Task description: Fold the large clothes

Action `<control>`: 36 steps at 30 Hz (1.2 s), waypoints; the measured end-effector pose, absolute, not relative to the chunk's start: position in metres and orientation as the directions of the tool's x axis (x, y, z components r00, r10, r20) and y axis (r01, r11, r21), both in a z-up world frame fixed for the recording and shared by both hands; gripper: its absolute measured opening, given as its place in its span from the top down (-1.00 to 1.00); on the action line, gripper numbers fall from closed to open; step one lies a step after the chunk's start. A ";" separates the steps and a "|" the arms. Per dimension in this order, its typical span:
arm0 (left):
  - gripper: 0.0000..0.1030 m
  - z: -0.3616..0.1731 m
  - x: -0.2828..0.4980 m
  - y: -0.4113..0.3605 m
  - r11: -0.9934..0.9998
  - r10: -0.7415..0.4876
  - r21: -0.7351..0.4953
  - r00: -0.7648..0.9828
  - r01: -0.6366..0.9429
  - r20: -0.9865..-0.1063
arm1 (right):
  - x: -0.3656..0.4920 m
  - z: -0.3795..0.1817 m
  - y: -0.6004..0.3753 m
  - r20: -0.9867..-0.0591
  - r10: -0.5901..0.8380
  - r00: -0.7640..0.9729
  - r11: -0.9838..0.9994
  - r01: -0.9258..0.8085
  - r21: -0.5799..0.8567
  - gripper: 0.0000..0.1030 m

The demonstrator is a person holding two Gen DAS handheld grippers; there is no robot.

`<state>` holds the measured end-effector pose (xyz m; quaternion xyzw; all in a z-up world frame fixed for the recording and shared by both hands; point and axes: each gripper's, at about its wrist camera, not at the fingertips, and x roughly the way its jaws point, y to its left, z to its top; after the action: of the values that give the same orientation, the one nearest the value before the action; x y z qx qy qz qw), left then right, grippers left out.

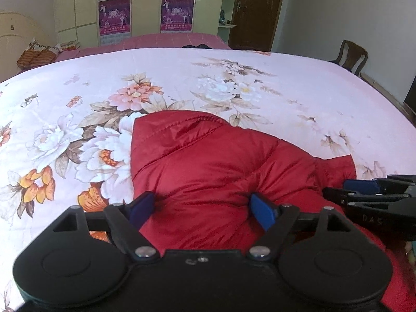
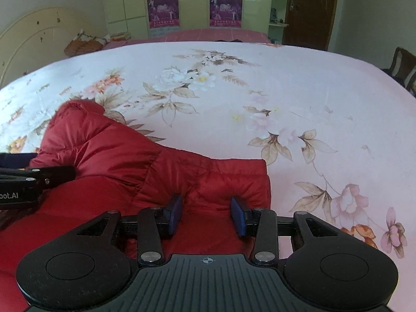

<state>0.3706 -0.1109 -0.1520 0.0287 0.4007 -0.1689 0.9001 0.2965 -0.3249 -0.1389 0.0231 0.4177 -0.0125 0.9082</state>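
A red puffer jacket (image 1: 208,156) lies bunched on a pink floral bedsheet (image 1: 299,96). My left gripper (image 1: 202,208) stands open and wide over the jacket's mound; the padded cloth swells between its blue pads without being pinched. In the right wrist view the jacket (image 2: 117,156) reaches from the left to a straight edge near the middle. My right gripper (image 2: 206,214) is shut on a puffy fold of that edge, with creases running to both pads. Each gripper shows in the other's view: the right gripper (image 1: 338,192) at the right edge, the left gripper (image 2: 39,174) at the left edge.
The floral sheet (image 2: 299,109) stretches far ahead and to the right. Behind it are a second bed with a red cover (image 1: 169,40), a yellow wardrobe with posters (image 1: 145,5), a brown door (image 1: 257,7) and a wooden chair (image 1: 351,54). A headboard (image 2: 31,41) stands at the left.
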 end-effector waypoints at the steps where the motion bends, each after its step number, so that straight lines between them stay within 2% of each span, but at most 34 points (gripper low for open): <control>1: -0.61 -0.153 0.371 -0.112 0.941 -0.278 -0.080 0.622 0.328 -0.732 | 0.297 -0.141 -0.326 -0.756 -0.002 0.654 0.999 0.042 0.033 0.22; 6: -0.59 -0.148 0.370 -0.107 0.940 -0.289 -0.092 0.622 0.329 -0.728 | 0.298 -0.136 -0.340 -0.766 0.057 0.640 0.990 0.060 0.124 0.22; 9: -0.47 -0.139 0.364 -0.098 0.940 -0.308 -0.126 0.627 0.318 -0.716 | 0.294 -0.124 -0.350 -0.763 0.095 0.639 0.980 0.073 0.184 0.22; 16: -0.46 -0.109 0.330 -0.082 0.923 -0.361 -0.165 0.633 0.347 -0.685 | 0.255 -0.076 -0.348 -0.698 0.135 0.703 0.983 -0.008 0.182 0.22; 21: -0.46 -0.097 0.290 -0.076 0.904 -0.395 -0.179 0.601 0.387 -0.695 | 0.209 -0.057 -0.343 -0.677 0.188 0.712 0.979 -0.079 0.188 0.21; 27: -0.46 -0.099 0.250 -0.067 0.908 -0.393 -0.208 0.570 0.363 -0.722 | 0.164 -0.062 -0.331 -0.720 0.237 0.653 0.972 -0.156 0.178 0.22; 36: -0.50 -0.127 0.229 -0.067 0.917 -0.353 -0.173 0.534 0.358 -0.768 | 0.136 -0.098 -0.329 -0.796 0.297 0.528 0.954 -0.198 0.224 0.22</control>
<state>0.2289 -0.0666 -0.1274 0.0027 0.4377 -0.2031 0.8758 0.1360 -0.3291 -0.0976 0.0528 0.4646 0.1418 0.8725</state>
